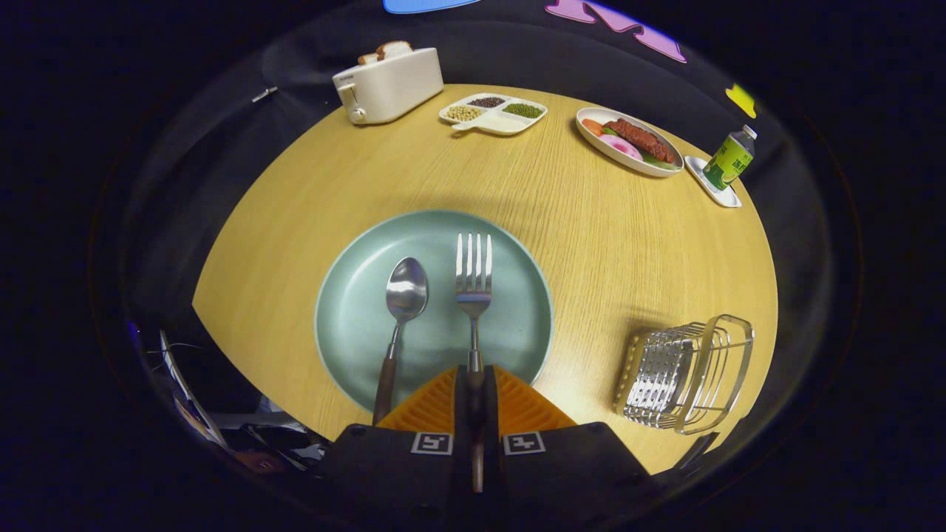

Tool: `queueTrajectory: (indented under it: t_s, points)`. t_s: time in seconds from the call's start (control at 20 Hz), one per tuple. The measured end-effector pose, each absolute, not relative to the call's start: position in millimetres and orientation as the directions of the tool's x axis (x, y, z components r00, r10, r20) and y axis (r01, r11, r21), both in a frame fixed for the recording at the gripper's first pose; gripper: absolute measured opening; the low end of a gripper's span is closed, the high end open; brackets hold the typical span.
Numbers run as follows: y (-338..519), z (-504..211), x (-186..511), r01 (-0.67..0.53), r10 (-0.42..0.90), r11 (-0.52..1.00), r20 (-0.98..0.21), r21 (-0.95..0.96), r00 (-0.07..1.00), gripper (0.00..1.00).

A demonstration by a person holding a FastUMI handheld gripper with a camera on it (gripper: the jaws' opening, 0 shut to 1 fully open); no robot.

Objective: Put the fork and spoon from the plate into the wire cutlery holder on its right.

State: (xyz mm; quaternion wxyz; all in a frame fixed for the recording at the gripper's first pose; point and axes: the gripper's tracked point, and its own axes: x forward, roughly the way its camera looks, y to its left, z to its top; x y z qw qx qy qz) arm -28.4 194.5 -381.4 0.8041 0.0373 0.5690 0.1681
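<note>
Claw tight on fork handle

The plate is pale teal on a yellow wood-grain table. The fork and spoon are shiny silver, the spoon's handle dark brown. The wire cutlery holder is chrome. The toaster is cream, the bottle green-labelled.

Bright light shines on the table from above. The spoon and fork gleam. Straight lines bend near the edges. The sides look dark and a bit blurry.
</note>
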Motion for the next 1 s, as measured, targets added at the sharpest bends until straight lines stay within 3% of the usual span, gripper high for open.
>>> queueTrajectory:
  t_s: [0.25, 0.4, 0.6, 1.0]
  points:
    - [131.1, -321.2, -38.9, -0.278, 0.379, 0.912, -0.879, 0.302, 0.289, 0.1]
    - [75.7, -304.4, -48.1, -0.308, 0.362, 0.907, -0.906, 0.287, 0.221, 0.1]
    - [14.0, -308.6, -59.3, -0.346, 0.279, 0.909, -0.957, 0.235, 0.084, 0.1]
    - [-25.1, -346.4, -82.8, -0.424, 0.103, 0.887, -0.973, 0.183, -0.204, 0.1]
